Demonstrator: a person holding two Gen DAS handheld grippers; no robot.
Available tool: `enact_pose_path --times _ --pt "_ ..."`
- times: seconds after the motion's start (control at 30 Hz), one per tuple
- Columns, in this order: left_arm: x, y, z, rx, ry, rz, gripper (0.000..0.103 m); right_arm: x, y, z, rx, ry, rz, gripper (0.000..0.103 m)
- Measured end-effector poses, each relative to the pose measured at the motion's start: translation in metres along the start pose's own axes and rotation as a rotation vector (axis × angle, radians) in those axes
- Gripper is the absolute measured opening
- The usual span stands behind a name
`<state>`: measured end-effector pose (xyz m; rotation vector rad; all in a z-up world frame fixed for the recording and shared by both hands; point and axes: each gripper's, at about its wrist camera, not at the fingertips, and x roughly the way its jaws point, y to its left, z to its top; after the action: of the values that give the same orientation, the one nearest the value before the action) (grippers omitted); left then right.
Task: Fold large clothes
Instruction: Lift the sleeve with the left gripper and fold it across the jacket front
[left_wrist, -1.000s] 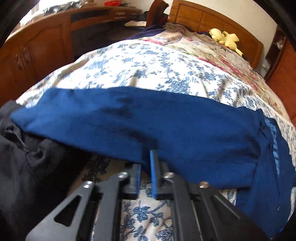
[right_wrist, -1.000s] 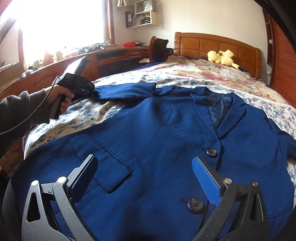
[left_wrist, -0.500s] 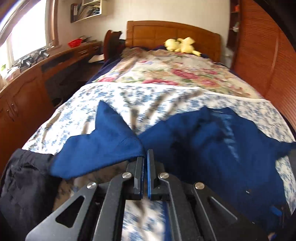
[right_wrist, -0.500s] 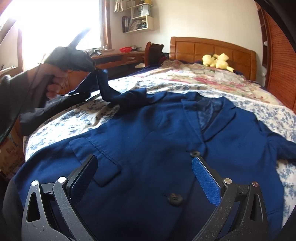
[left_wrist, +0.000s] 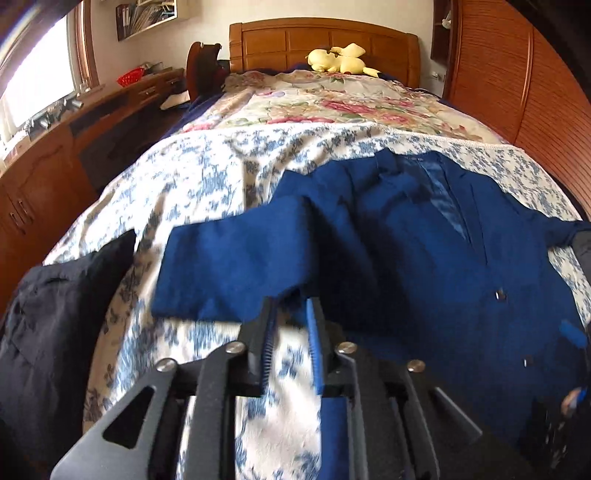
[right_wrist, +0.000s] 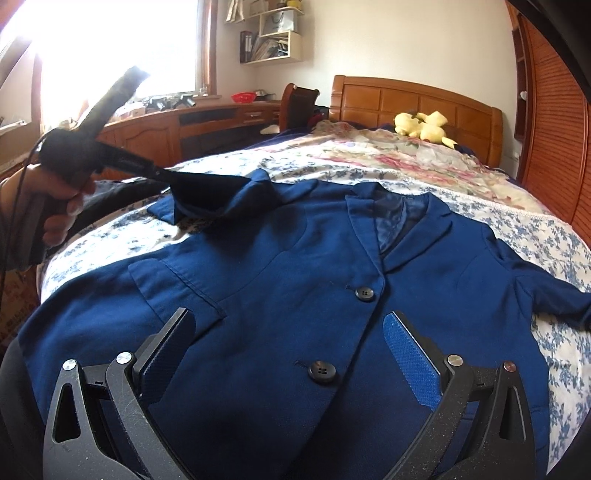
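Right wrist view shows a blue blazer (right_wrist: 288, 280) lying face up and buttoned across the foot end of the bed (right_wrist: 546, 229), collar toward the headboard, hem at the near edge. The right gripper (right_wrist: 295, 354) hovers over the lower front with its jaws spread wide and nothing between them.

At the bed's left edge the left gripper (right_wrist: 162, 175) has the near sleeve (left_wrist: 236, 266) lifted and swung in toward the chest; its jaws are opening, and in the left wrist view the cloth sits just past the tips with the pads no longer pressing on it.

The blazer looks like a woven, lined cloth: soft enough to drape, but with body in the collar (right_wrist: 399, 221), lapels and shoulder seams, so it will likely crease along seams rather than anywhere. It seems light and not slippery on the quilt. Good holds would be the cuff, the shoulder seam and the hem corners; pinching mid-panel would probably only bunch it. The far sleeve (right_wrist: 546, 291) lies out flat toward the right edge.
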<state>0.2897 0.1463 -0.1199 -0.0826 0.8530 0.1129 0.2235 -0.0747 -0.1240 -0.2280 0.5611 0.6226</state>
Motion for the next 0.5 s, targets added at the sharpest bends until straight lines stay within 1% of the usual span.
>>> enact_pose_path --times 0.07,0.13,0.23,0.37,0.43,0.5 --pt "0.0 0.008 -0.013 -0.019 0.01 -0.034 0.026 0.003 0.002 0.0 -0.005 0.005 -0.003 0.103" --pt "0.003 0.021 -0.027 -0.034 0.025 -0.036 0.036 0.004 0.003 -0.001 -0.012 0.006 -0.003 0.103" --pt "0.01 0.042 -0.037 -0.066 0.046 -0.021 0.038 0.007 0.005 -0.002 -0.023 0.011 -0.006 0.103" --pt "0.016 0.068 -0.037 -0.112 0.034 -0.014 0.041 0.011 0.011 -0.005 -0.048 0.019 -0.017 0.103" --pt "0.021 0.085 -0.035 -0.155 0.022 -0.025 0.044 0.012 0.013 -0.006 -0.056 0.021 -0.022 0.103" --pt "0.028 0.099 -0.035 -0.19 0.017 -0.021 0.046 0.013 0.015 -0.007 -0.063 0.024 -0.028 0.103"
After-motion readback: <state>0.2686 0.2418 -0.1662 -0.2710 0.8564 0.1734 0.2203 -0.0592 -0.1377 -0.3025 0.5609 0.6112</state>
